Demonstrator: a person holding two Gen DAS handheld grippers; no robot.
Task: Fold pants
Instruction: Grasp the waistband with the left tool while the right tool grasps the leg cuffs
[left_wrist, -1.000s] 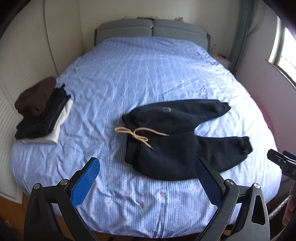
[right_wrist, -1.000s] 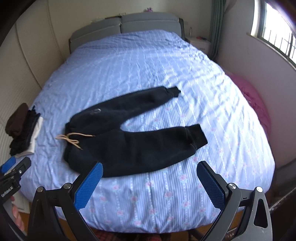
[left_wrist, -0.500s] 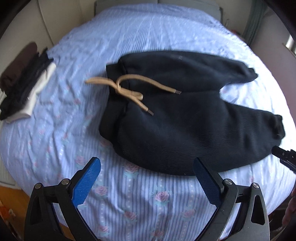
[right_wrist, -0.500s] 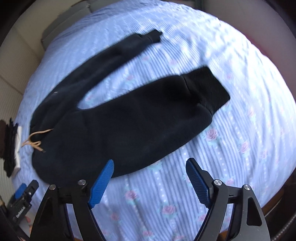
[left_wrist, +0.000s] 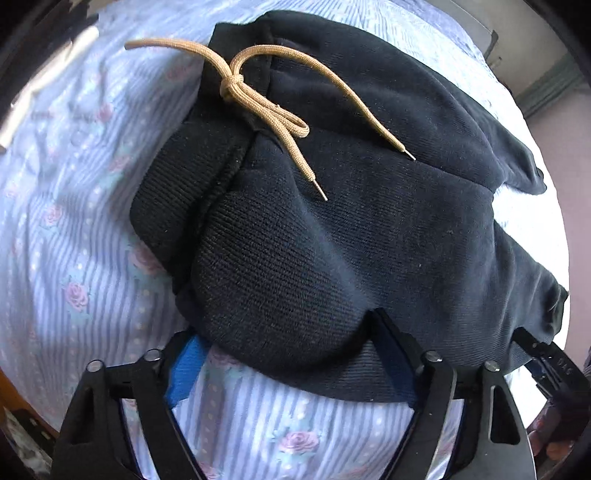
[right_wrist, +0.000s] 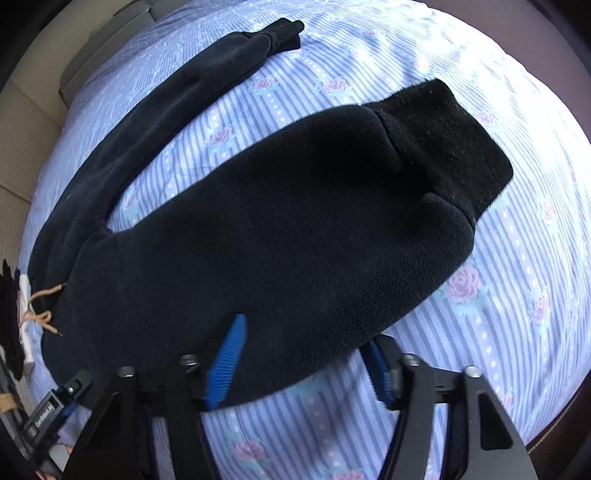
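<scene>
Both grippers dropped in close since second ago.

Left wrist: left gripper (left_wrist: 291, 363) spread wide, straddling sweatpants (left_wrist: 332, 229) hip edge by drawstring (left_wrist: 266, 103), not clamped.

Right wrist: right gripper (right_wrist: 303, 365) apart over near leg (right_wrist: 295, 229); legs splayed on bed (right_wrist: 517, 295). No fold yet.

Bare striped bed (right_wrist: 517, 295) lies open beyond the near leg's cuff and in the wedge between the two legs of the pants (right_wrist: 277, 229). A tan drawstring (left_wrist: 266, 107) sprawls loose across the waistband, and a stack of folded clothes (right_wrist: 11, 317) crowds the bed's left edge.
</scene>
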